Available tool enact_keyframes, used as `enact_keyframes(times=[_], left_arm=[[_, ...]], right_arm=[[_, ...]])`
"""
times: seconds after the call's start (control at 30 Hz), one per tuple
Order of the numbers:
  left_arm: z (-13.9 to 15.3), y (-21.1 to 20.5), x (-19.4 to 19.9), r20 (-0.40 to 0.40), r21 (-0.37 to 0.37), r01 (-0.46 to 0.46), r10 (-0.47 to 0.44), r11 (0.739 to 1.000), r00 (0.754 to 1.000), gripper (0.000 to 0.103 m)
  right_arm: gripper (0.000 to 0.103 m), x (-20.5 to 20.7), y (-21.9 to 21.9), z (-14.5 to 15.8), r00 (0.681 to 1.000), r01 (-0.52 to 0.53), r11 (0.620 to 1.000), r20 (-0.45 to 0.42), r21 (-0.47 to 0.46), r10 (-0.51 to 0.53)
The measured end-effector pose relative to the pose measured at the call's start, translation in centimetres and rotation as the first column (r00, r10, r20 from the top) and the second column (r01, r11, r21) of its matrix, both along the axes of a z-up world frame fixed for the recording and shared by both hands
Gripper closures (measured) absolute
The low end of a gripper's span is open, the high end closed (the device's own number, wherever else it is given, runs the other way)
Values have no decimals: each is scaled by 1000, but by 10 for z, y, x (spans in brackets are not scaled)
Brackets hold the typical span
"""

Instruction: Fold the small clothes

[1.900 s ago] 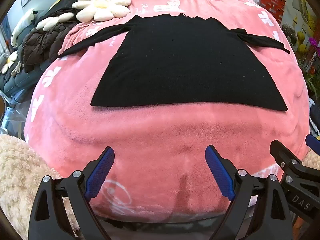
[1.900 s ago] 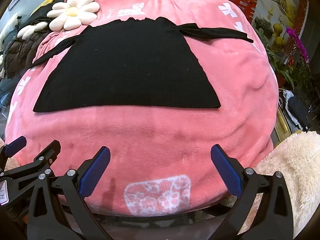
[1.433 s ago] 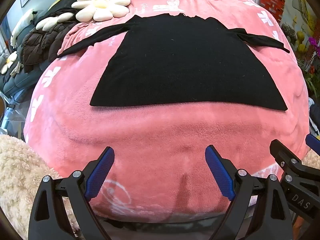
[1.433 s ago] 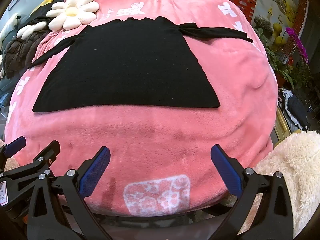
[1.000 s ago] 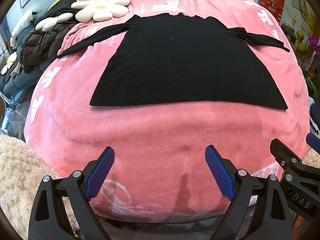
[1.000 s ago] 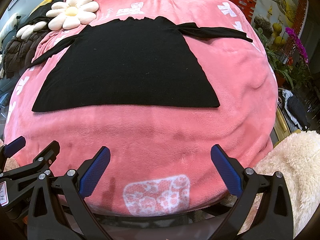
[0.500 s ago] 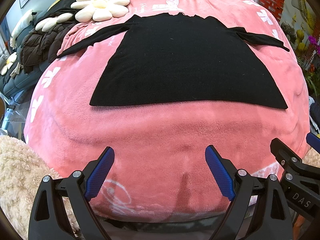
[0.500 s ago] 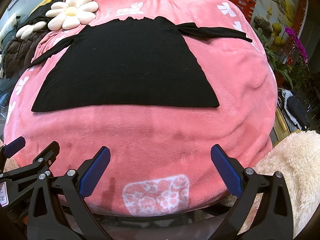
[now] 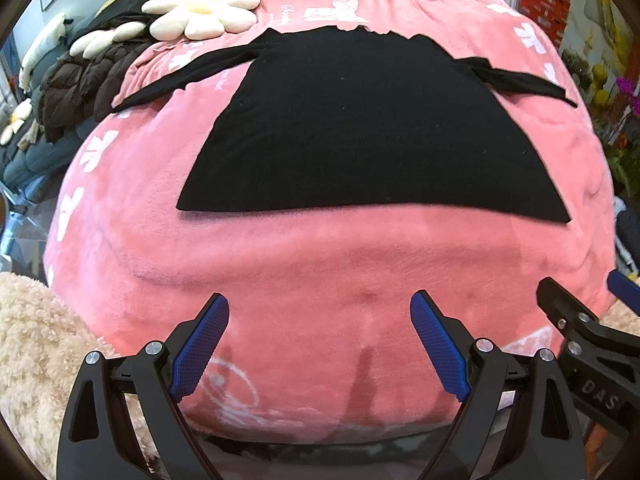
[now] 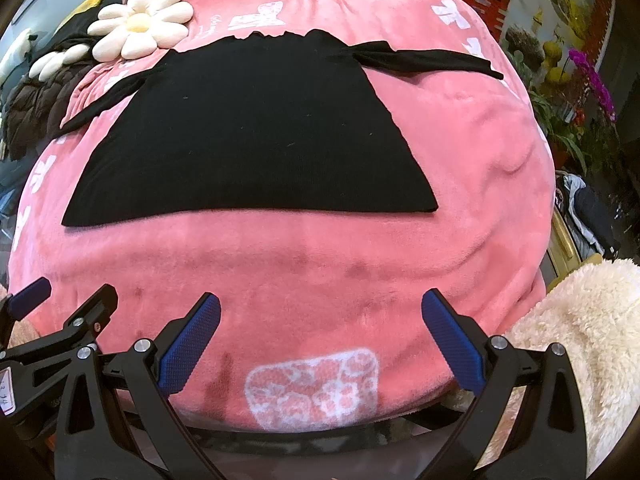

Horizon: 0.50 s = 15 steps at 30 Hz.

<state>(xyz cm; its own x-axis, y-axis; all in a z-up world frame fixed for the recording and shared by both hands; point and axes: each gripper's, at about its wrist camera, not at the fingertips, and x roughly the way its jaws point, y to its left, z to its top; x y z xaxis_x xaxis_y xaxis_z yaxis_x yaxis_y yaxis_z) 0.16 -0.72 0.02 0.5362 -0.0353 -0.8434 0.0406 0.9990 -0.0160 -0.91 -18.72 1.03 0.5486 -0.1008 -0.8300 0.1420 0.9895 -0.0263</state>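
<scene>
A black top [image 9: 368, 132] is laid flat on a pink blanket [image 9: 320, 272], spread out with its hem nearest the cameras and its neckline at the far side. Both long sleeves are stretched outward — one toward the left, one [image 10: 432, 58] toward the right. No fold is seen in the body of the garment.

The left gripper [image 9: 320, 344] is held low over the near edge of the blanket, well short of the hem. Its blue-padded fingers [image 9: 200, 356] are spread wide, and nothing is held between them. The right gripper [image 10: 320, 344] is held likewise, just beside the left one, with its jaws wide apart and empty; a white floral patch [image 10: 312, 388] on the blanket is seen between its fingers. Part of each gripper is caught at the edge of the other's view.

A daisy-shaped cushion [image 9: 200, 6] is placed on the blanket beyond the left sleeve, near the shoulder but apart from the top. A dark quilted jacket [image 9: 76, 88] is heaped at the far left, off the blanket's edge. Cream fleece [image 10: 580, 344] is seen at the lower right of the right view — and a similar fleece at the lower left of the left view. Potted flowers [image 10: 588, 76] are visible at the right, past the blanket.
</scene>
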Motion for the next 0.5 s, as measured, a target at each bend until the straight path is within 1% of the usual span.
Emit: enact_keyframes(times=[0.07,0.13,0.2,0.23,0.33,0.4,0.47,0.5], left_arm=[[5,3,1,10,-26,14,-13,1000,1000,12],[12,5,5,19,-29,18,-18,999,1000,12],[18,8,13,20,-24,29,-29,999,999,12],[20,9,18,15,-15,32,-32,999,999,12],[25,14,40,-2,-10,41,-41,999,999,12],[30,18,55,2,-30,30,-30,999,1000,12],[33,21,68,10,-54,14,-13,998,1000,12],[33,23,76,8,-72,7,-6,997,1000,12]], right_arm=[[5,6,-7,4,1000,10,1000,-7,24,-10],[5,18,-16,11,1000,9,999,-8,51,-9],[5,37,-32,21,1000,5,997,6,76,-6],[5,54,-46,30,1000,13,996,21,83,-15],[5,108,-94,46,997,51,996,47,77,-54],[5,145,-134,55,992,98,992,77,80,-104],[5,187,-186,62,978,169,979,104,116,-181],[5,210,-219,64,964,219,965,119,145,-237]])
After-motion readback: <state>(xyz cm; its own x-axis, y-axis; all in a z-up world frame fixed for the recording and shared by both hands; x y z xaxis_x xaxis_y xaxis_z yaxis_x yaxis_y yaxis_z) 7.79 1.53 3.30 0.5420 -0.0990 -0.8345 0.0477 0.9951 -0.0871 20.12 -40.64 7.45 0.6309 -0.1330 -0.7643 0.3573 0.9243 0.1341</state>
